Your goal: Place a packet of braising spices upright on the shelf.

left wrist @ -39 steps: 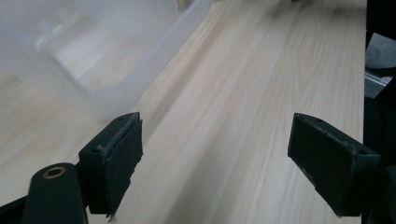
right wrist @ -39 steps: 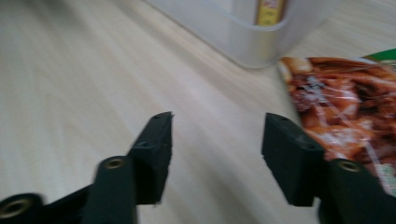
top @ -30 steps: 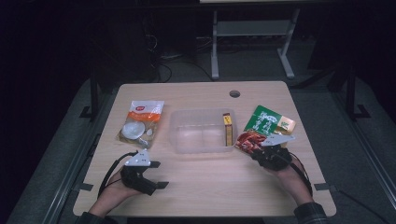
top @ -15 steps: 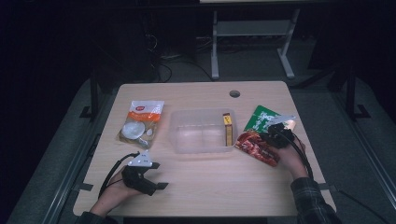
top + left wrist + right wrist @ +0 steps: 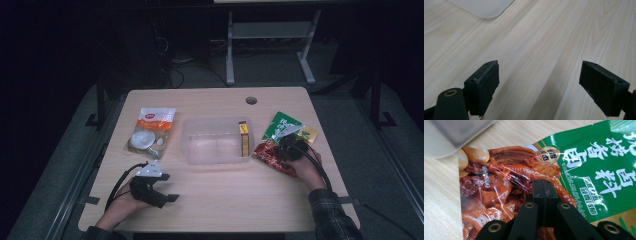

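A glossy food packet [image 5: 272, 150], red at one end and green at the other, lies right of the clear container [image 5: 217, 147]. My right gripper [image 5: 290, 146] rests over it, a hand behind it. In the right gripper view the packet [image 5: 506, 177] spreads under the right gripper [image 5: 542, 191], whose jaws are pressed together; I see nothing between them. My left gripper [image 5: 169, 194] lies at the near left of the table. Seen from the left gripper view, the left gripper [image 5: 546, 80] stands open over bare wood.
A small yellow box [image 5: 244, 140] lies inside the container along its right wall. A white and orange packet [image 5: 150, 131] sits at the left. A yellowish packet [image 5: 310, 134] pokes out beyond the green one. A round hole [image 5: 251, 100] marks the table's far side.
The right hand has moved away from the near edge, up onto the red and green packet. The left gripper has stayed where it was.
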A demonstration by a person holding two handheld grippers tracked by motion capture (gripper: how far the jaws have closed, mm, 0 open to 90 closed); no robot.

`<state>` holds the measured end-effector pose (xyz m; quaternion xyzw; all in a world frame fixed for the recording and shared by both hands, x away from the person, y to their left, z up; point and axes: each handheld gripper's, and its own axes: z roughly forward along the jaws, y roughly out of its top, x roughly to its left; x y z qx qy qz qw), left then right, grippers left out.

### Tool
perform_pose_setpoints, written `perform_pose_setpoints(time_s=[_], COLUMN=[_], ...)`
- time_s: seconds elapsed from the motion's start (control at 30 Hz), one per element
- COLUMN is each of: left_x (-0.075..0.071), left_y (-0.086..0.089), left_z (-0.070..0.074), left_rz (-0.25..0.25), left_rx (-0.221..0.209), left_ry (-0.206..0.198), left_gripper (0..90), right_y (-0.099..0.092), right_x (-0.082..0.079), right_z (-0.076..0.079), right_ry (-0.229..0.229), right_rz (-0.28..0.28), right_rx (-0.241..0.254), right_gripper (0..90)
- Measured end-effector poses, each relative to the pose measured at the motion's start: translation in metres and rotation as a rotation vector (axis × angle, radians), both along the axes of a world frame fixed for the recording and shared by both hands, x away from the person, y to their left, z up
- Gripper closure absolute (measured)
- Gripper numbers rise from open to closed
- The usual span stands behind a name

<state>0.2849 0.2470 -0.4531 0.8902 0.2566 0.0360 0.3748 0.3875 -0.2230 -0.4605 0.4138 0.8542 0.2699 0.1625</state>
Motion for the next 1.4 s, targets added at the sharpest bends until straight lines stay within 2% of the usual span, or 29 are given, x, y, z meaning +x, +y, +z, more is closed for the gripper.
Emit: perform_pose_setpoints(time_s=[0.17, 0.23, 0.37, 0.4, 0.43, 0.5, 0.6, 0.67, 0.77, 0.9, 1.0, 1.1, 1.17, 1.23, 1.27, 1.37, 1.4], left_x=[-0.001, -0.001, 0.0, 0.0, 0.0, 0.0, 0.0, -0.001, 0.0, -0.001, -0.001, -0.001, -0.001, -0.001, -0.001, -0.002, -0.002], left_y=[0.001, 0.002, 0.001, 0.001, 0.001, 0.0, 0.0, 0.001, 0.001, 0.002, 0.001, 0.0, -0.001, -0.001, -0.001, -0.001, -0.001], left_z=[0.0, 0.0, -0.001, -0.001, -0.001, -0.001, -0.001, 0.0, 0.0, 0.0, 0.0, -0.001, -0.001, -0.001, -0.001, -0.001, -0.001], left_rz=[0.008, 0.009, 0.007, 0.006, 0.004, 0.005, 0.005, 0.004, 0.01, 0.009, 0.004, -0.004, -0.006, -0.01, -0.009, -0.011, -0.012], left_rx=[-0.009, -0.01, -0.006, -0.004, -0.003, -0.006, -0.005, -0.005, -0.013, -0.009, 0.0, 0.007, 0.01, 0.016, 0.015, 0.009, 0.009], left_ry=[0.004, 0.006, 0.012, 0.01, 0.01, 0.011, 0.01, 0.009, 0.012, 0.013, 0.016, 0.016, 0.02, 0.019, 0.02, 0.016, 0.016], left_gripper=[15.7, 15.7, 15.7, 15.7, 15.7, 15.7, 15.7, 15.7, 15.7, 15.7, 15.7, 15.7, 15.7, 15.7, 15.7, 15.7, 15.7], right_y=[-0.008, -0.01, -0.016, -0.016, -0.016, -0.016, -0.016, -0.019, -0.021, -0.018, -0.016, -0.015, -0.011, -0.007, -0.005, -0.006, -0.008], right_x=[-0.003, -0.007, -0.019, -0.022, -0.026, -0.028, -0.03, -0.032, -0.033, -0.036, -0.04, -0.045, -0.05, -0.054, -0.055, -0.054, -0.051], right_z=[0.0, 0.001, 0.0, 0.001, 0.001, 0.001, 0.003, 0.007, 0.006, 0.006, 0.006, 0.005, 0.004, 0.004, 0.004, 0.006, 0.007], right_ry=[0.027, 0.032, 0.045, 0.062, 0.042, 0.055, 0.022, 0.024, 0.031, 0.041, 0.045, 0.054, 0.083, 0.079, 0.063, 0.06, 0.036], right_rz=[0.002, 0.02, 0.027, 0.024, 0.046, 0.041, 0.071, 0.072, 0.079, 0.094, 0.114, 0.136, 0.166, 0.185, 0.203, 0.199, 0.177], right_rx=[0.03, 0.029, 0.066, 0.07, 0.062, 0.064, 0.04, -0.007, 0.003, -0.021, -0.015, 0.012, 0.043, 0.041, 0.024, 0.011, -0.036], right_gripper=[90.0, 90.0, 90.0, 90.0, 90.0, 90.0, 90.0, 90.0, 90.0, 90.0, 90.0, 90.0, 90.0, 90.0, 90.0, 90.0, 90.0])
